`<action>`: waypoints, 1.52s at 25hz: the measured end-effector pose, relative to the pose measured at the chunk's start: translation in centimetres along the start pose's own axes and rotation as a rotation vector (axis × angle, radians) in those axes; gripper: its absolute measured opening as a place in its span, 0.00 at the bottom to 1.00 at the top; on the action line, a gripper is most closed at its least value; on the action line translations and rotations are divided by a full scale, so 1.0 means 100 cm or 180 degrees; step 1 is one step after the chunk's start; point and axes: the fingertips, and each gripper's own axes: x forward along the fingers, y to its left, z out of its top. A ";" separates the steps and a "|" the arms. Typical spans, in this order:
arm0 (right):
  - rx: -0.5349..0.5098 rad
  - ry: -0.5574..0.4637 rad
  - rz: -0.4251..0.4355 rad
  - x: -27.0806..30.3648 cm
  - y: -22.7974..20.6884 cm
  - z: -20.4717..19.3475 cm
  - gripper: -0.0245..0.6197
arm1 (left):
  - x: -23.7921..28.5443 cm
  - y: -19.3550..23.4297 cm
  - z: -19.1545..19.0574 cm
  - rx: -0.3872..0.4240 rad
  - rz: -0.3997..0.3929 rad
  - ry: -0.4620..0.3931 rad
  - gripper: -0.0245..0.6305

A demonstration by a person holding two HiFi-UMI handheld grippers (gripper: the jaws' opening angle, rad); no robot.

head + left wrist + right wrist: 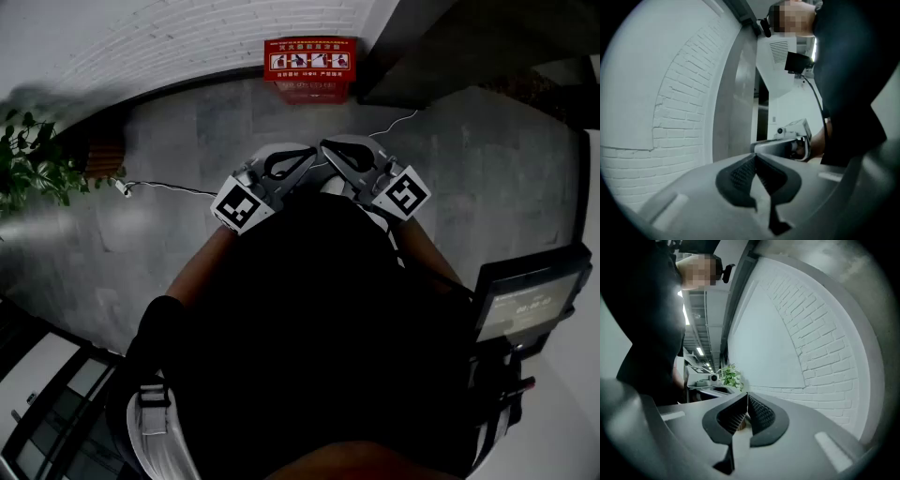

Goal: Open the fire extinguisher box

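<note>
Looking down at one red fire extinguisher box, small at the top centre of the head view and well apart from both grippers. Sitting on the grey floor right against the foot of the white brick wall. Lying with its long axis running sideways along that wall, turning a labelled face with a row of pictograms toward the camera.

Holding two grippers close in front of the dark torso, tips leaning toward each other and nearly meeting. Pressing the jaws of the left gripper together tip to tip, gripping nothing. Pressing the jaws of the right gripper together likewise, with nothing between the ribbed pads. Carrying one marker cube on each, two counted.

Also taking in one leafy plant at the left edge, a thin cable trailing over the floor, and one machine with a dark screen at the lower right.
</note>
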 end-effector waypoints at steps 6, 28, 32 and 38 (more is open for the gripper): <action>0.0015 -0.0050 0.0064 -0.017 -0.018 0.000 0.05 | 0.017 0.000 -0.003 0.0047 0.0129 0.0038 0.04; 0.0008 -0.0014 -0.0067 0.033 -0.081 -0.001 0.05 | 0.040 0.086 -0.006 0.0040 0.0005 -0.0007 0.04; -0.0026 0.0027 -0.0153 0.061 -0.108 0.003 0.05 | 0.046 0.125 -0.002 0.0114 -0.0079 -0.0098 0.04; -0.0030 0.0031 -0.0281 0.122 -0.152 0.011 0.05 | 0.042 0.190 0.000 0.0165 -0.0198 -0.0187 0.04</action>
